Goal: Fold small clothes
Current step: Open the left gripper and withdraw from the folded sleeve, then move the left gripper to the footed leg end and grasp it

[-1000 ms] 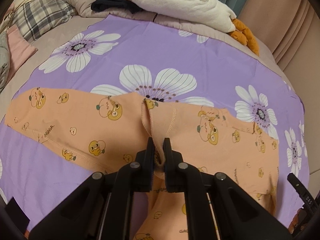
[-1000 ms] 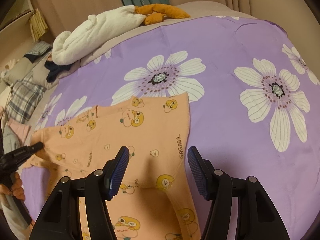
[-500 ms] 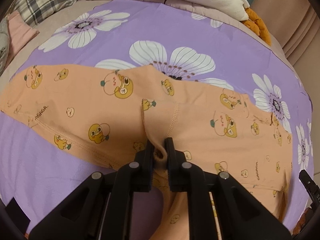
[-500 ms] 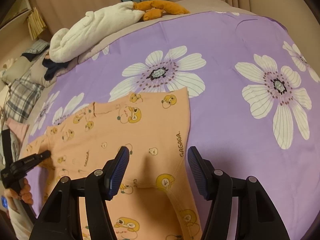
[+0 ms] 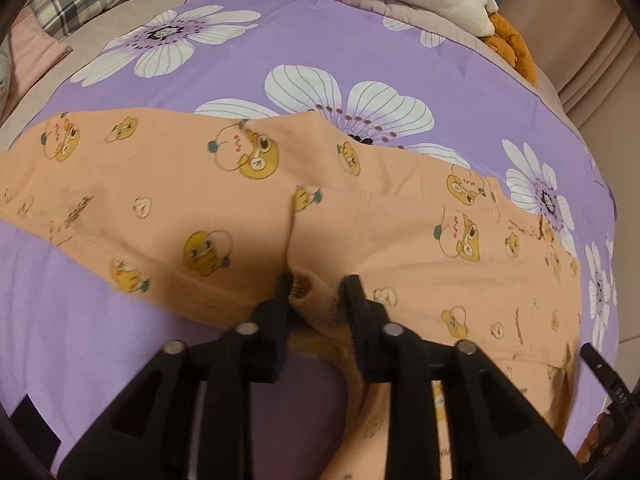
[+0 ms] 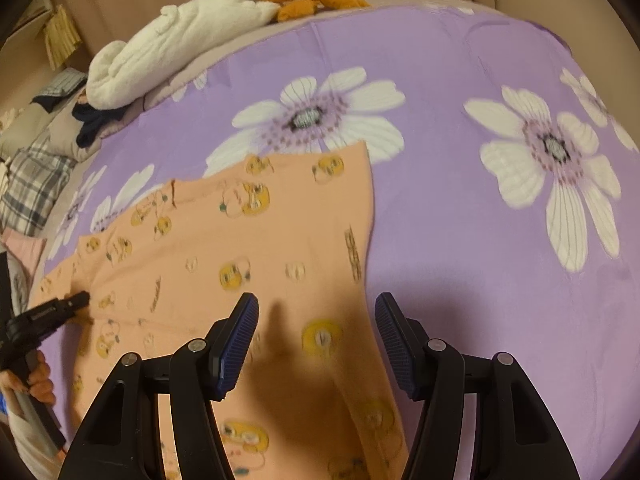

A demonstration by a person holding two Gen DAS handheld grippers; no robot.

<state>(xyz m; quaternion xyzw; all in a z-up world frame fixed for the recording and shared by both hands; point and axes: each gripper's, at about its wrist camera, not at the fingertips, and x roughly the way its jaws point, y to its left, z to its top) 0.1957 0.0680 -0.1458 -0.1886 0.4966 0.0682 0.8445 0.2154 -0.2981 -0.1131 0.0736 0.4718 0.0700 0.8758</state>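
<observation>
1. Left wrist view: the left gripper [image 5: 316,296] has its jaws parted a little, with a bunched fold of the orange garment [image 5: 168,200] between them. The frame is blurred here, so I cannot tell if the pads grip the cloth or only stand around it.
2. The garment lies spread on the purple sheet [image 5: 240,64], one leg going to the left and the rest going to the right and toward the camera.
3. Right wrist view: the right gripper [image 6: 316,344] is wide open and holds nothing. It hangs just above the near part of the garment, with the right edge of the cloth between its fingers [image 6: 236,344].
4. To do this step well, I think the folded part should lie flat before the left jaws let it go fully, so that the seam stays straight and no lump remains under the fold.
5. The right gripper should take the edge near the hem with both layers, not only the top one; thin knit cloth slips and drags easily.
6. Pose: the left gripper is low and points forward across the bed, its tips on the cloth. In the right wrist view it comes in from the far left, held by a hand [image 6: 36,376]. The right gripper tilts downward from higher up.
7. A white blanket [image 6: 172,44] lies at the far end, well apart from the work.
</observation>
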